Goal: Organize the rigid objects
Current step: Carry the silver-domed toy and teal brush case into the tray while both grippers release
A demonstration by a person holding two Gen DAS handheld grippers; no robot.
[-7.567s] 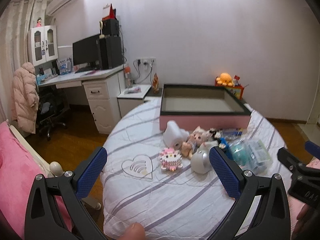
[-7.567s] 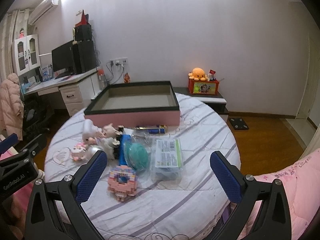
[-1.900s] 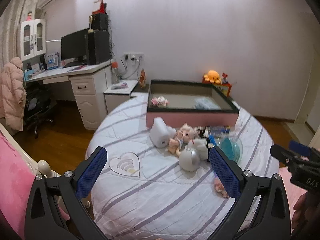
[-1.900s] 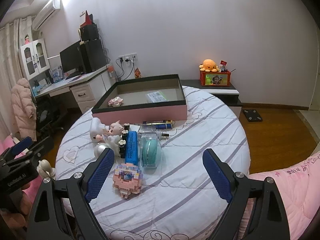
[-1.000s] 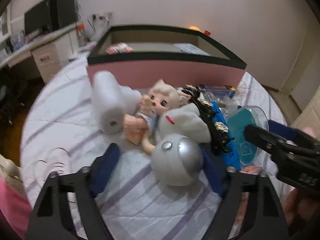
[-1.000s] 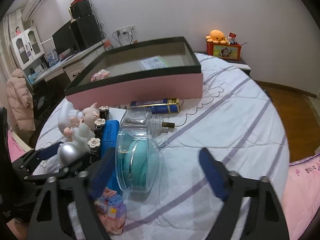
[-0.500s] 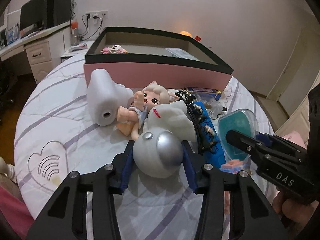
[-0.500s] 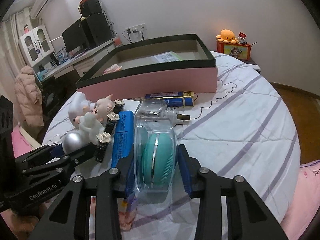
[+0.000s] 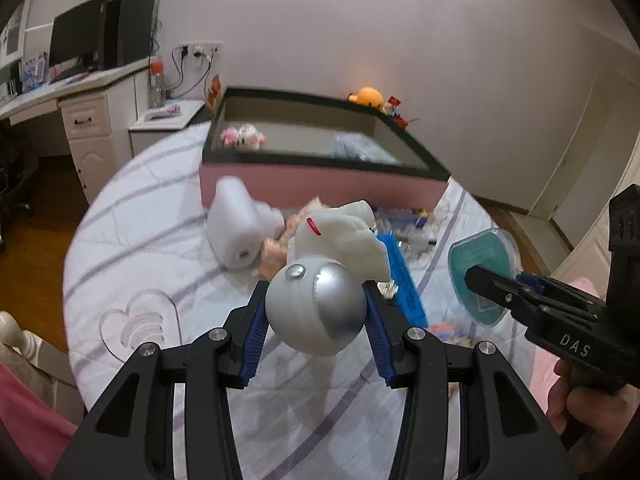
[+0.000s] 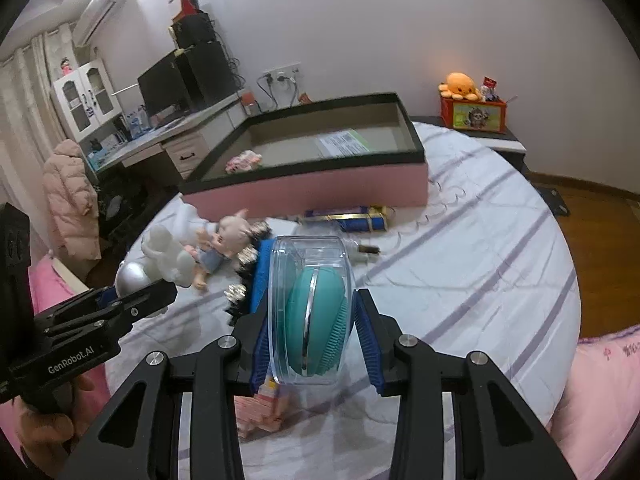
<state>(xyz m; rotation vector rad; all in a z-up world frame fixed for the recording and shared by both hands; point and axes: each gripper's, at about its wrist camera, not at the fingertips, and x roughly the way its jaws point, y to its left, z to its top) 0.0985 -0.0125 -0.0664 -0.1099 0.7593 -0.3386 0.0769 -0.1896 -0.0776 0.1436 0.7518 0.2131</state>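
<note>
Left wrist view: left gripper (image 9: 316, 312) clamped on silver-and-white toy (image 9: 320, 300), lifted off bed (image 9: 160, 240). Right gripper (image 10: 310, 328) clamped on clear case (image 10: 310, 304) holding teal brush. Step: carrying. Next: release both inside pink box (image 10: 320, 196) at bed's far edge.

You have the box (image 10: 320, 196) at the far side of the bed (image 10: 480, 264), two items lying inside it — a toy (image 10: 243, 161) at its left, a flat packet (image 10: 344, 142) toward its right. Before the box lie a doll (image 10: 224, 240) and a carton (image 10: 348, 216); the desk (image 10: 168, 136) stands behind, left.
</note>
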